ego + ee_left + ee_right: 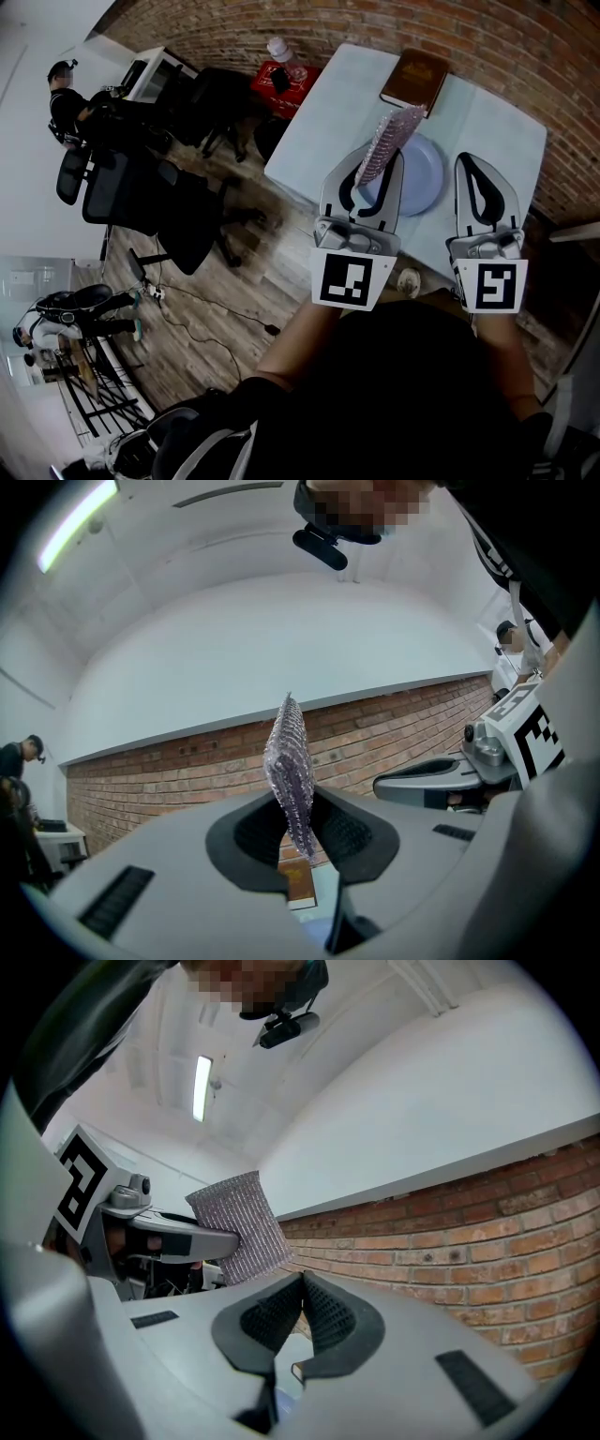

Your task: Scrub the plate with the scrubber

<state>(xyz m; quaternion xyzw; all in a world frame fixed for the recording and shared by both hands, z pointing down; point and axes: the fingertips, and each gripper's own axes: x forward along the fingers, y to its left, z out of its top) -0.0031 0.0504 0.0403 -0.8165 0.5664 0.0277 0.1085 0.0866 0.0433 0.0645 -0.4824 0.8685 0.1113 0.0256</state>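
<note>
Left tool [298, 808] pinches scrubber [387, 142] by low edge; pad sticks up, ready to rub. Plate [424, 176] lies on worktop [337, 122] under it. Right tool [302, 1283] jaws pressed together, empty, near plate's right.

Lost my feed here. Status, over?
Left gripper shut on scrubber, held upright. Right gripper shut, empty. Plate bare; book beyond it, apart.

The left white two-jaw gripper [378, 165] points toward 12 o'clock, jaws clamped on a silvery mesh scrubber [387, 139]. At its 3 o'clock, the right gripper [485, 169] lies parallel, jaws pressed together, empty.
</note>
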